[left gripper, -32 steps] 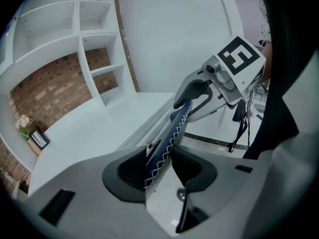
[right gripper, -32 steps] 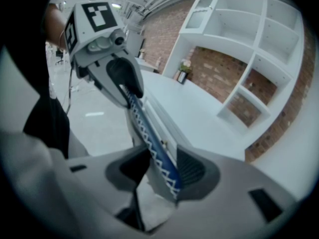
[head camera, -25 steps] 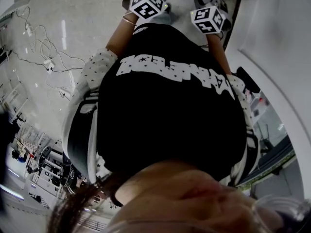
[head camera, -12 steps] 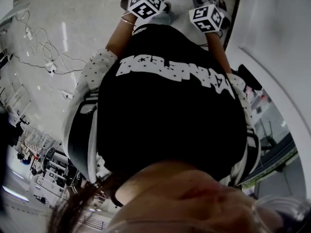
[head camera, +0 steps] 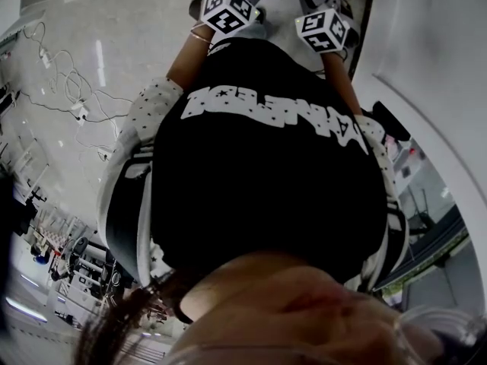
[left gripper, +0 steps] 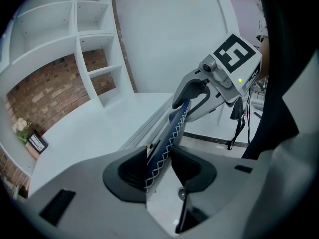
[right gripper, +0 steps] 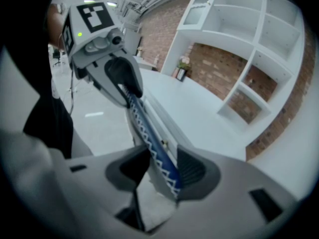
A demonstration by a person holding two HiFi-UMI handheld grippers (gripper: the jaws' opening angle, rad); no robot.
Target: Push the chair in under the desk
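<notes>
The chair back's top edge (left gripper: 172, 128) is dark blue with white zigzag stitching. In the left gripper view it runs between the pads of my left gripper (left gripper: 159, 166), which is shut on it. The right gripper (left gripper: 219, 78) holds the same edge farther along. In the right gripper view the blue edge (right gripper: 144, 126) passes between the pads of my right gripper (right gripper: 162, 171), also shut on it, with the left gripper (right gripper: 107, 59) beyond. The white desk top (left gripper: 94, 133) lies just past the chair. In the head view my torso hides the chair; only the marker cubes (head camera: 228, 10) (head camera: 323, 29) show.
White shelving (left gripper: 94, 59) against a brick wall stands behind the desk (right gripper: 199, 108), with a small picture frame (left gripper: 36, 142) and flowers on it. Cables and a power strip (head camera: 76, 109) lie on the pale floor to my left. A white curved wall (head camera: 434, 90) is at the right.
Both marker cubes sit slightly higher and further left in the head view. The floor cables have shifted a little in the frame. The grips look unchanged.
</notes>
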